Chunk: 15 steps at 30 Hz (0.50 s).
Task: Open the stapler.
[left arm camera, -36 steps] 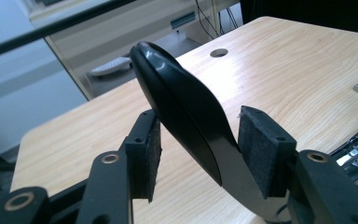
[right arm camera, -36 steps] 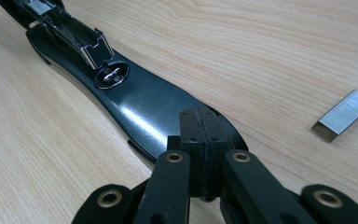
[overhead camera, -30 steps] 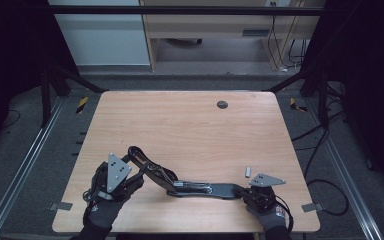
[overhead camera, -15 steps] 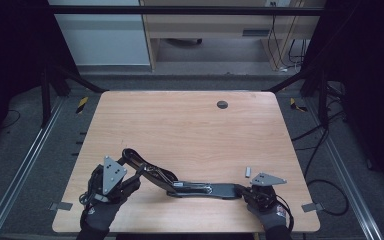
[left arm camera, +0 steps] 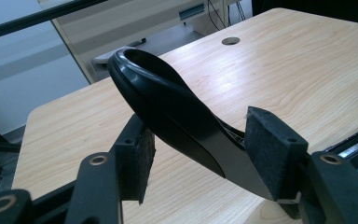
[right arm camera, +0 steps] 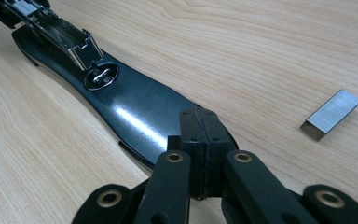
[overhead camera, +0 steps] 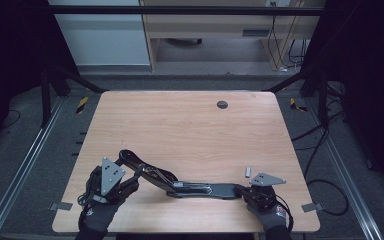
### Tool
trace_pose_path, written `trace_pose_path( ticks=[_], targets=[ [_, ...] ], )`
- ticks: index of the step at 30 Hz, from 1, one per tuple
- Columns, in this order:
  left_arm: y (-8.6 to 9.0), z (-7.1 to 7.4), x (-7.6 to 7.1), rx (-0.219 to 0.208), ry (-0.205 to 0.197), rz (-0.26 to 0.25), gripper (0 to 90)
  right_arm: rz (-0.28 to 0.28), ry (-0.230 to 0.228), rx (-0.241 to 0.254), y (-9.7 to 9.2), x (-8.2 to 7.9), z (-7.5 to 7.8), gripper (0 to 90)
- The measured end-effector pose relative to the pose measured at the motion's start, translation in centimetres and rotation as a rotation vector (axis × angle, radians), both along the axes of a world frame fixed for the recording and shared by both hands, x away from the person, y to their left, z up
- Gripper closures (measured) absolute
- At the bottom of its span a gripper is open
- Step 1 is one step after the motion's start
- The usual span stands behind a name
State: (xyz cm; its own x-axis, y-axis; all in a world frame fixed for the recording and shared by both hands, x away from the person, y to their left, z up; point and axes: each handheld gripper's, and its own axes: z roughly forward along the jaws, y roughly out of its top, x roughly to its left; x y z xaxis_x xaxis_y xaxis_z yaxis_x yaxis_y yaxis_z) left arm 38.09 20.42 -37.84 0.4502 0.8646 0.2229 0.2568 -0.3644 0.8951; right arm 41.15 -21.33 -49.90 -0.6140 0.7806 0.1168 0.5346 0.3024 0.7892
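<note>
The left gripper [overhead camera: 122,176] has drawn slightly toward the worktop's [overhead camera: 190,130] near-left corner, its jaws spreading around the stapler's [overhead camera: 190,187] raised top arm. The opened stapler lies lengthwise along the near edge. The right gripper's [right arm camera: 199,140] jaws, pressed together, rest on its base end.

Your stapler [overhead camera: 190,185] is glossy black, top arm [left arm camera: 168,102] and base [right arm camera: 135,114] alike, with a bright silver metal channel [right arm camera: 60,30] and a round silver anvil plate [right arm camera: 101,77]. The staple strip [right arm camera: 332,113] beside your right gripper [right arm camera: 200,126] is shiny silver-grey. Both your grippers are black, the left gripper [left arm camera: 200,154] with matte, dark fuzzy pads [left arm camera: 270,149] and brass-coloured rivets. The grey three-cornered plates look pale grey. Your gloves [overhead camera: 97,217] are dark grey. The table [overhead camera: 190,130] is light wood with fine brown grain and one dark round hole cap [overhead camera: 222,104]. The floor around it is dark grey, with yellow-and-black striped tape [overhead camera: 81,104].
</note>
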Motion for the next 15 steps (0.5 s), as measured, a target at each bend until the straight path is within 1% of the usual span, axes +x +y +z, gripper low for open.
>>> trace_pose_path(
  ticks=[3,5,8,10,12,13,14,15],
  targets=[
    [0.14,-0.04,0.03,0.0,0.004,0.003,42.4,-0.005,0.0,-0.005,0.04,-0.02,0.03,87.9],
    [0.2,-0.09,0.05,0.001,0.003,0.005,41.7,-0.003,0.008,0.003,0.02,-0.04,0.07,86.8],
    [0.27,-0.1,0.04,0.008,0.003,0.007,41.1,0.001,0.007,-0.002,0.11,-0.06,0.09,84.1],
    [0.27,-0.1,0.03,0.01,0.002,0.009,40.9,0.007,-0.002,-0.012,0.22,-0.05,0.1,82.7],
    [0.26,-0.1,0.02,0.012,-0.001,0.009,40.5,0.012,0.002,-0.012,0.29,-0.11,0.19,81.4],
    [0.28,-0.09,0.02,0.014,-0.001,0.009,40.4,0.013,-0.009,-0.018,0.25,-0.06,0.16,80.8],
    [0.29,-0.08,0.02,0.015,-0.002,0.01,40.3,0.008,-0.001,-0.006,0.23,-0.14,0.27,80.1],
    [0.3,-0.07,0.0,0.017,-0.004,0.012,39.9,0.006,-0.01,-0.005,0.16,-0.14,0.3,79.3]
  ],
)
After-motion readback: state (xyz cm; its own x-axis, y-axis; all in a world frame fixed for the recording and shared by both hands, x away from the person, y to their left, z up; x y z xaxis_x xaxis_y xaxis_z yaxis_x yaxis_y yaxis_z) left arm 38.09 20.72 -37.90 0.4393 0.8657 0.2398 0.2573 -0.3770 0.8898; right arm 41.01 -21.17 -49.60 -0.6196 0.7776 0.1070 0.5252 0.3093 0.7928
